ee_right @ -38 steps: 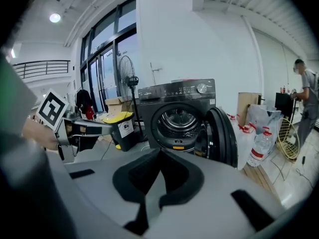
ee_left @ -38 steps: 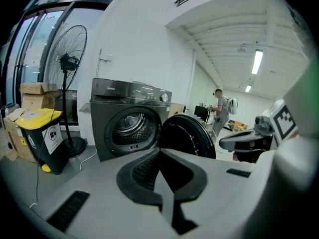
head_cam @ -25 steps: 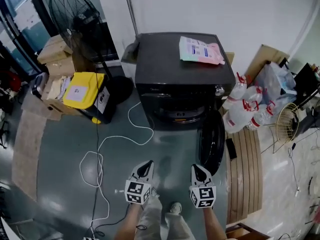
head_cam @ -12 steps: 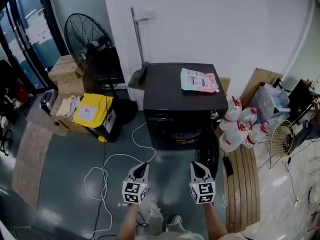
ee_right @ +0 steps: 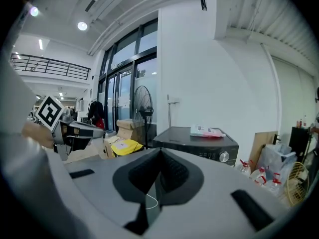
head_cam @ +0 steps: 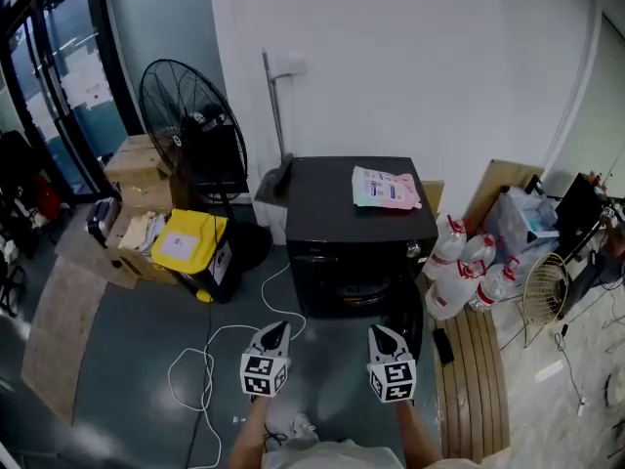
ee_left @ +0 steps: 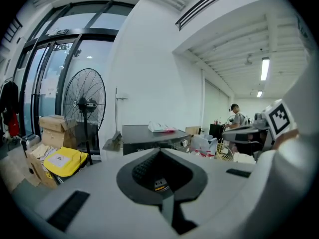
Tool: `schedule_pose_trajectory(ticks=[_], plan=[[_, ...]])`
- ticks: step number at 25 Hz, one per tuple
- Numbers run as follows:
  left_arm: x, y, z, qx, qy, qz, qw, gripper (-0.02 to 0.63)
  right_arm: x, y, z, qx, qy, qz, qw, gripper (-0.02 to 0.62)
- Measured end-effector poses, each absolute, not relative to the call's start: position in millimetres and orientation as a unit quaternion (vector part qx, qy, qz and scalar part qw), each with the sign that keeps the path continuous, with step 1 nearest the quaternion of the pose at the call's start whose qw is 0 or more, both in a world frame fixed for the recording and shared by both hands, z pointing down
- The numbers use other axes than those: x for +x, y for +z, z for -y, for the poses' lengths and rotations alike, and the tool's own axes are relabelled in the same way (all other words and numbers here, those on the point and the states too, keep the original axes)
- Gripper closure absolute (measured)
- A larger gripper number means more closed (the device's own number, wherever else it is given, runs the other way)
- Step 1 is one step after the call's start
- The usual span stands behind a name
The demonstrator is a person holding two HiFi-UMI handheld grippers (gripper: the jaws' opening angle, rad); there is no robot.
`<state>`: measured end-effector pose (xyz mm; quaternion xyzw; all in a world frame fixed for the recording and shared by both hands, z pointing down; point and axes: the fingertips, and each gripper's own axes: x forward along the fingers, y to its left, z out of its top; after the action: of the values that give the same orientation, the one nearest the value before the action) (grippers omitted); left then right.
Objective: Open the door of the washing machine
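Status: the washer [head_cam: 356,208] stands at 12 o'clock from both grippers, well apart from them. Its door [head_cam: 417,317] appears already swung open, hanging at the washer's 5 o'clock corner, and the drum mouth is exposed.

Left gripper [head_cam: 276,331]: clenched, nothing between the jaws. Right gripper [head_cam: 380,332]: clenched, likewise empty. It sits just in front of the door in the head view; contact cannot be confirmed.

Hazards, as judged from this position:
- A sideways move of the right gripper toward 1 o'clock may strike the door and swing it back toward the drum.
- Pushing the door further toward 3 o'clock may knock it into the bottles [head_cam: 459,262] near it.
- The cable [head_cam: 172,379] loops on the floor at the left gripper's 9 o'clock; a step that way may snag it.
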<state>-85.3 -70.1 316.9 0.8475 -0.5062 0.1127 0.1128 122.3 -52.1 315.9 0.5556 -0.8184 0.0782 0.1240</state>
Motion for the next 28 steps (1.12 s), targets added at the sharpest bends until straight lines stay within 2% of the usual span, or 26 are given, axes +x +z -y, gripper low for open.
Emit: schedule_pose_trajectory(ticks=[11, 28], plan=[[-87, 290, 63, 0.852, 0.104, 0.505, 0.094, 0.598, 125, 300, 37, 0.566, 0.068, 0.813, 0.116, 0.597], [-93, 305, 42, 0.843, 0.106, 0.515, 0.112, 0.598, 131, 298, 31, 0.569, 0.065, 0.811, 0.117, 0.597]])
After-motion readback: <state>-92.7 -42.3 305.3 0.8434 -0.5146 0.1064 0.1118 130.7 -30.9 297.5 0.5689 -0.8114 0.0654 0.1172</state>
